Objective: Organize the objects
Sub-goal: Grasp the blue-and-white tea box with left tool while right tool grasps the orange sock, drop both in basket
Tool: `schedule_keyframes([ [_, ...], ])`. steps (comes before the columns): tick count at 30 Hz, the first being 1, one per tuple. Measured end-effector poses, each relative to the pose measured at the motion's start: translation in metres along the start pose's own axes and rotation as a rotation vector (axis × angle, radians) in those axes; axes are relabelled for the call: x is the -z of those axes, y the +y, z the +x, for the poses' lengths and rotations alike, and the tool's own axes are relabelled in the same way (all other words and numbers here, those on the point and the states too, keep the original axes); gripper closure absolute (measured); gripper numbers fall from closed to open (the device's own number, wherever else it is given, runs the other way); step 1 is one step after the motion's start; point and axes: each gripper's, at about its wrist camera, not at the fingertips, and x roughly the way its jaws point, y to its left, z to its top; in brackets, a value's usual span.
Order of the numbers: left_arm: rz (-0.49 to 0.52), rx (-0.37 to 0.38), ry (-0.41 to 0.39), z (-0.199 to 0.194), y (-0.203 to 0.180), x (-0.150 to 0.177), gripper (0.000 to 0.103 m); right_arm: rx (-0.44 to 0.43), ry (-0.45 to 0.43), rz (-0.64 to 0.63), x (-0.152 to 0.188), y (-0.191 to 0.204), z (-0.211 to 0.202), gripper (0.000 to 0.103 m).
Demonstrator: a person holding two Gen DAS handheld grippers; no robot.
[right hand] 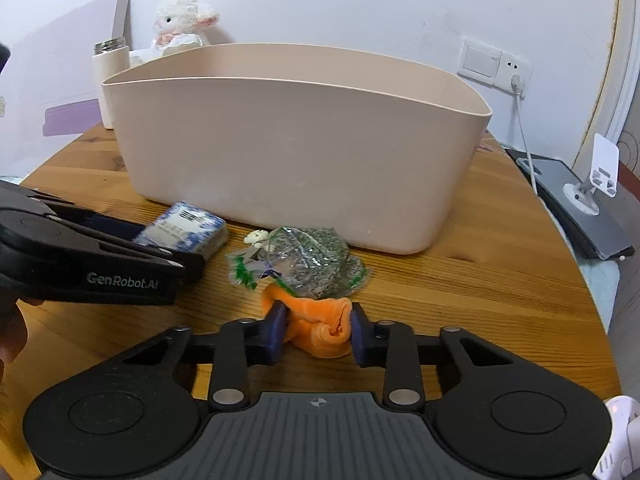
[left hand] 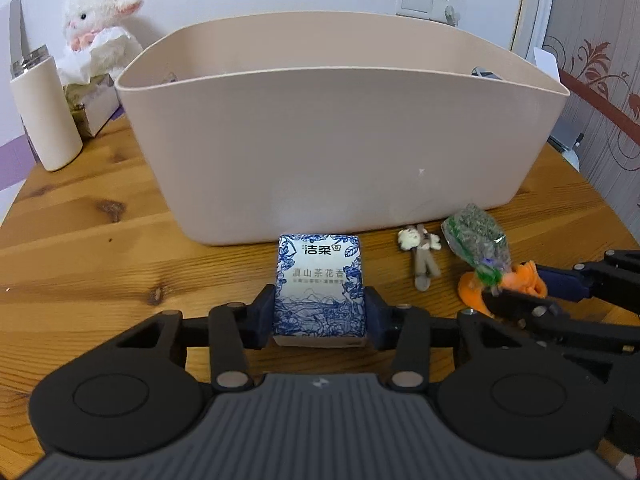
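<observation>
Left gripper [left hand: 320, 312] fills lower centre of the left wrist view, jaws clamped on a blue-and-white tissue pack [left hand: 319, 286] that sits on the wooden table [left hand: 100, 240], just in front of the bin [left hand: 320, 140]. Upper left of that frame: white bottle [left hand: 44, 116], tissue box [left hand: 96, 108], plush lamb [left hand: 100, 20] behind it. Beige bin takes the centre, open top, inside not visible. Right of the pack: small doll [left hand: 420, 254] lying flat, then a clear bag [left hand: 478, 240] of dark green stuff touching an orange cloth [left hand: 504, 286]. Right gripper [right hand: 318, 330], lower centre of the right wrist view, jaws pinched on the orange cloth, bag resting on the cloth's far edge. Upper right: wall switch [right hand: 482, 60], plug and cable, grey device [right hand: 576, 208] at table edge.
</observation>
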Motion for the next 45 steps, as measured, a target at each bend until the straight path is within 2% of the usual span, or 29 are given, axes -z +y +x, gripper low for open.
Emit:
schedule_keyframes([
  [3,-0.026,0.021,0.01,-0.005,0.008,0.003,0.055,-0.002,-0.001,0.007,0.001,0.001,-0.005,0.088],
  [11,-0.035,0.025,-0.032,-0.039,0.024,0.011,0.055,0.01,-0.051,0.008,0.003,0.004,-0.041,0.089],
  [18,-0.033,0.031,-0.117,-0.085,0.031,0.003,0.055,0.025,-0.149,0.01,-0.01,0.001,-0.088,0.089],
  [27,-0.028,0.013,-0.264,-0.134,0.033,-0.034,0.055,0.047,-0.316,0.034,-0.057,-0.008,-0.128,0.089],
  [31,-0.015,-0.023,-0.285,-0.127,0.031,-0.06,0.055,0.057,-0.364,0.044,-0.083,-0.011,-0.127,0.089],
  [34,-0.006,-0.049,-0.28,-0.108,0.029,-0.082,0.055,0.07,-0.373,0.033,-0.103,-0.011,-0.117,0.089],
  [40,-0.024,-0.093,-0.212,-0.049,0.03,-0.112,0.055,0.099,-0.328,0.003,-0.128,-0.006,-0.075,0.089],
  [45,-0.033,-0.087,-0.135,-0.011,0.03,-0.116,0.055,0.118,-0.26,0.008,-0.137,-0.012,-0.031,0.089],
])
